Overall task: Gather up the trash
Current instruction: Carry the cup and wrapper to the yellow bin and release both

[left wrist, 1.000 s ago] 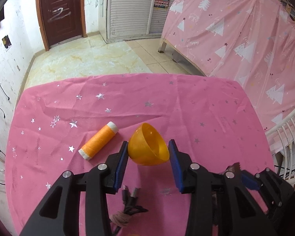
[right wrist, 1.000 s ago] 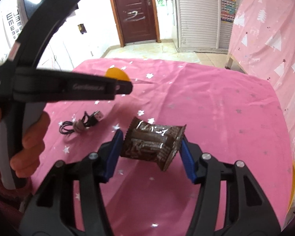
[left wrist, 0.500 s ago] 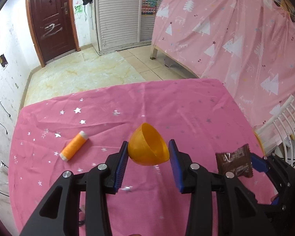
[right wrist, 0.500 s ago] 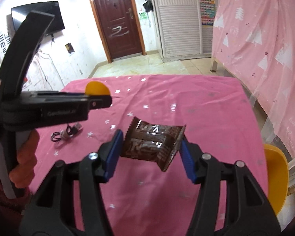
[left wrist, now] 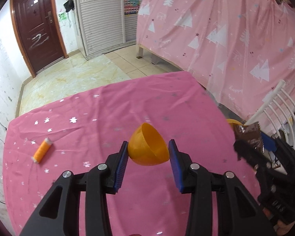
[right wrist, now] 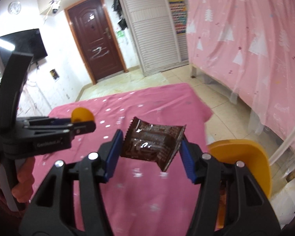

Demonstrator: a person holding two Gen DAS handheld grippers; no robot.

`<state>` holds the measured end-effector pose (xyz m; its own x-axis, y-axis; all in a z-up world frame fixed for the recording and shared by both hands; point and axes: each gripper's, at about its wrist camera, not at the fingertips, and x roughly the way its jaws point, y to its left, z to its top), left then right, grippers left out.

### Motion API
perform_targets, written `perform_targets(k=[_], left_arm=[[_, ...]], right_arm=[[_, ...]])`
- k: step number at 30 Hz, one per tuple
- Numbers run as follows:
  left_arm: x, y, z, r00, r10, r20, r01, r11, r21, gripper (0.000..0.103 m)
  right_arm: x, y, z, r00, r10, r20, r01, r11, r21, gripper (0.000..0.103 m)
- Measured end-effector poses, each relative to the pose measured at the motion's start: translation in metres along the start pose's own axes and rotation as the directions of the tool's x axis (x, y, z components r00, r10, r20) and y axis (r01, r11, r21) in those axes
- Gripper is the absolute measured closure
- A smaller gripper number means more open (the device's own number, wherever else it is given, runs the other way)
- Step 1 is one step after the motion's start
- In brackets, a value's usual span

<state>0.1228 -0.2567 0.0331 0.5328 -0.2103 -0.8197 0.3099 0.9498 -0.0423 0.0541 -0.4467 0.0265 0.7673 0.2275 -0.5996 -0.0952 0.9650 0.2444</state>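
Note:
My left gripper (left wrist: 148, 153) is shut on an orange plastic half-shell (left wrist: 147, 147), held above the pink star-print tablecloth (left wrist: 100, 114). The same shell (right wrist: 82, 114) shows at the left gripper's tip in the right wrist view. My right gripper (right wrist: 150, 147) is shut on a crumpled brown snack wrapper (right wrist: 152, 141), held in the air over the table's right side. That wrapper (left wrist: 248, 135) also appears at the right edge of the left wrist view. A yellow bin (right wrist: 243, 157) stands off the table's right edge, just beyond the right gripper.
An orange thread spool (left wrist: 42, 150) lies on the cloth at the left. A white slatted chair (left wrist: 275, 106) stands right of the table. A pink tree-print curtain (right wrist: 255, 39) hangs beyond, with tiled floor and a brown door (right wrist: 97, 45) behind.
Both grippers have swept to the right across the table with their loads. The spool has slid off to the left, the cable has left view, and the yellow bin has come into sight.

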Motion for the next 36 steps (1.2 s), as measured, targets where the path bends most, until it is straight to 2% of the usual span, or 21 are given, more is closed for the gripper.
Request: perform_targets(k=[5,18,22,30,36], left_arm=[[0.006,-0.031,0.003,0.998,-0.051,-0.025,0.051,0.999,0.012,0.068],[0.018,-0.121,0.013,0.992,-0.109,-0.059,0.114,0.989,0.099,0.068],[0.025,-0.145,0.018,0.992,-0.108,-0.061,0.115,0.986,0.122,0.068],[0.053,-0.183,0.034,0.993,-0.093,-0.078,0.103,0.983,0.15,0.068],[0.075,-0.201,0.04,0.986,-0.124,-0.114,0.141,0.978,0.153,0.068]], right_arm=[[-0.009,-0.03,0.0,0.998,-0.058,0.018,0.058,0.998,0.026,0.049],[-0.019,-0.107,-0.007,0.986,-0.162,0.029,0.157,0.98,0.123,0.049],[-0.017,-0.124,-0.013,0.983,-0.185,0.018,0.18,0.973,0.145,0.049],[-0.015,-0.142,-0.019,0.98,-0.197,0.003,0.193,0.966,0.17,0.049],[-0.011,-0.154,-0.021,0.981,-0.194,-0.015,0.194,0.963,0.185,0.049]])
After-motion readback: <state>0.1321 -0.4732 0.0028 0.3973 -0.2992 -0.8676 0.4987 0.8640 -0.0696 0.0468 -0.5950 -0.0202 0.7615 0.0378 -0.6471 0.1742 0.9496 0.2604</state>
